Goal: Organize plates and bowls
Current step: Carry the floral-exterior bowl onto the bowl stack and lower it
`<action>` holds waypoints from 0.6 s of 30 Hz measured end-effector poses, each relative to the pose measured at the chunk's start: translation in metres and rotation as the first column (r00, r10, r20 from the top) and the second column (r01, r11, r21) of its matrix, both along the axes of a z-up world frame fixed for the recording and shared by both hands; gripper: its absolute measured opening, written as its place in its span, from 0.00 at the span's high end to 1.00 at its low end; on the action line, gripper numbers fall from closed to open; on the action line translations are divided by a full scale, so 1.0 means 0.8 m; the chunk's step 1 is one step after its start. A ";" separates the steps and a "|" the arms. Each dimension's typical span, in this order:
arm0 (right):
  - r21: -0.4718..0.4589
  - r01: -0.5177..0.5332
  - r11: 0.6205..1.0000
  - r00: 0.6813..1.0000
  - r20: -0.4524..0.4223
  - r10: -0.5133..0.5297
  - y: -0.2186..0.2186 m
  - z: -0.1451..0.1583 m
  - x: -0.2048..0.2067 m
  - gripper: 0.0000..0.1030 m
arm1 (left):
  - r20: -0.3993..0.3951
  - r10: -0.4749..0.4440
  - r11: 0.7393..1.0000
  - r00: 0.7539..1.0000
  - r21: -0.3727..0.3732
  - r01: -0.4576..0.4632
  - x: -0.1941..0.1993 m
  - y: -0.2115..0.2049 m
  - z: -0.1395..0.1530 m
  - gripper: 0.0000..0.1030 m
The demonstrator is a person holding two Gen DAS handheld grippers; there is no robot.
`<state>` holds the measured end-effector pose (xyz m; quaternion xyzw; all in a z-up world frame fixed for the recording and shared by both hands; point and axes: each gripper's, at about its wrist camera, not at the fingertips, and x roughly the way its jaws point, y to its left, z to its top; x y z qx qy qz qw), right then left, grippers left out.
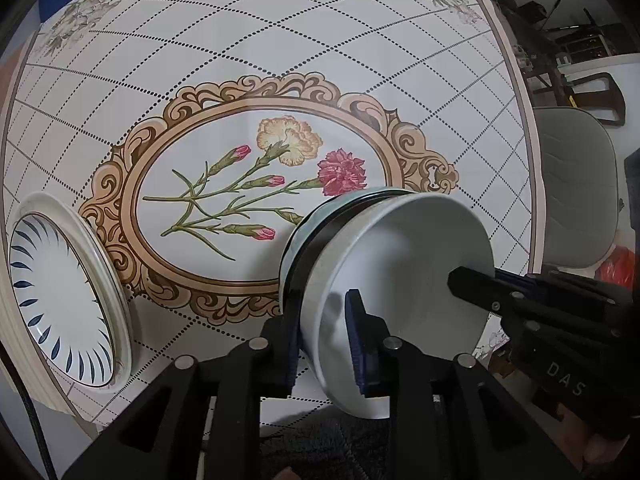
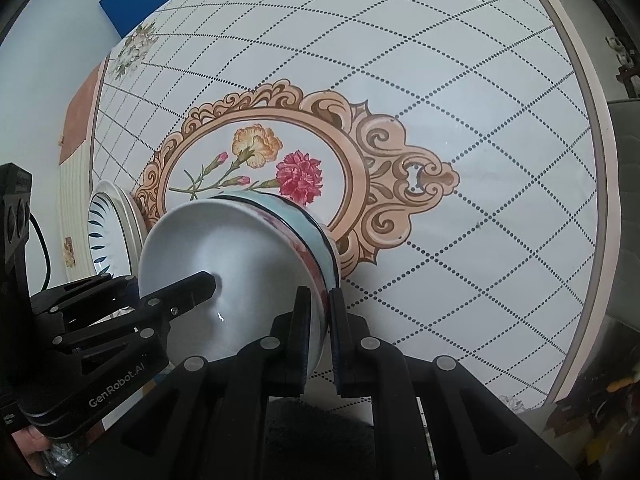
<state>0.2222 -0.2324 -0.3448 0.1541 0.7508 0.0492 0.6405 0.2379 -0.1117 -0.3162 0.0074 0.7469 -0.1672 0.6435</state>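
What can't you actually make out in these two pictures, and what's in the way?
- Bases of the white stacked bowls: hidden in both views by the bowls' own bodies.
- How many bowls are nested: only rim bands show.
- Blue-leaf patterned plate on a cream plate stack: the left wrist view's edge cuts it; in the right wrist view the bowl covers part.
- Left gripper's and right gripper's outer pads: hidden behind the bowl wall.

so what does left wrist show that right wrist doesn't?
Left wrist only: a grey chair past the table's edge and something red below it.
Right wrist only: a blue panel beyond the table's far side.
Both: the bowl, gripped on its rim by the left gripper and right gripper, the plates beside it, and the floral table.
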 end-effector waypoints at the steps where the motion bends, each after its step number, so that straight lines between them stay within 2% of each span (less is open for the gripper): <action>1: 0.001 0.000 1.000 1.000 0.000 0.000 0.000 0.000 0.000 0.79 | 0.002 0.002 1.000 1.000 0.000 -0.002 -0.001 0.000 0.001 0.81; 2: 0.001 0.000 1.000 1.000 0.001 0.000 -0.001 0.000 0.000 0.75 | 0.003 0.004 1.000 1.000 -0.002 -0.004 -0.001 0.000 0.002 0.81; 4: 0.009 0.003 1.000 1.000 0.004 -0.003 -0.003 0.001 0.000 0.57 | 0.002 0.012 1.000 1.000 -0.008 -0.012 -0.001 0.002 0.003 0.80; 7: 0.021 0.009 1.000 1.000 0.004 -0.009 -0.006 0.001 0.000 0.44 | 0.002 0.024 1.000 1.000 -0.015 -0.024 -0.002 0.004 0.006 0.79; 11: 0.028 0.011 1.000 1.000 0.006 -0.011 -0.008 0.002 0.001 0.44 | 0.009 0.037 0.999 0.999 -0.025 -0.037 -0.003 0.005 0.011 0.76; 12: 0.029 0.010 1.000 1.000 0.006 -0.010 -0.008 0.003 0.002 0.44 | 0.012 0.040 0.999 0.999 -0.028 -0.039 -0.003 0.005 0.013 0.72; 13: 0.031 0.009 0.999 1.000 0.007 -0.010 -0.008 0.003 0.002 0.44 | 0.022 0.042 0.999 0.999 -0.025 -0.041 -0.003 0.004 0.016 0.59; 15: 0.027 0.009 1.000 1.000 0.008 -0.009 -0.008 0.003 0.003 0.43 | 0.064 0.042 0.999 0.997 0.001 -0.042 0.000 0.006 0.024 0.48; 18: 0.039 0.010 0.999 1.000 0.003 -0.011 -0.008 0.003 0.004 0.43 | 0.070 0.067 0.998 0.995 -0.016 -0.066 0.006 0.013 0.028 0.45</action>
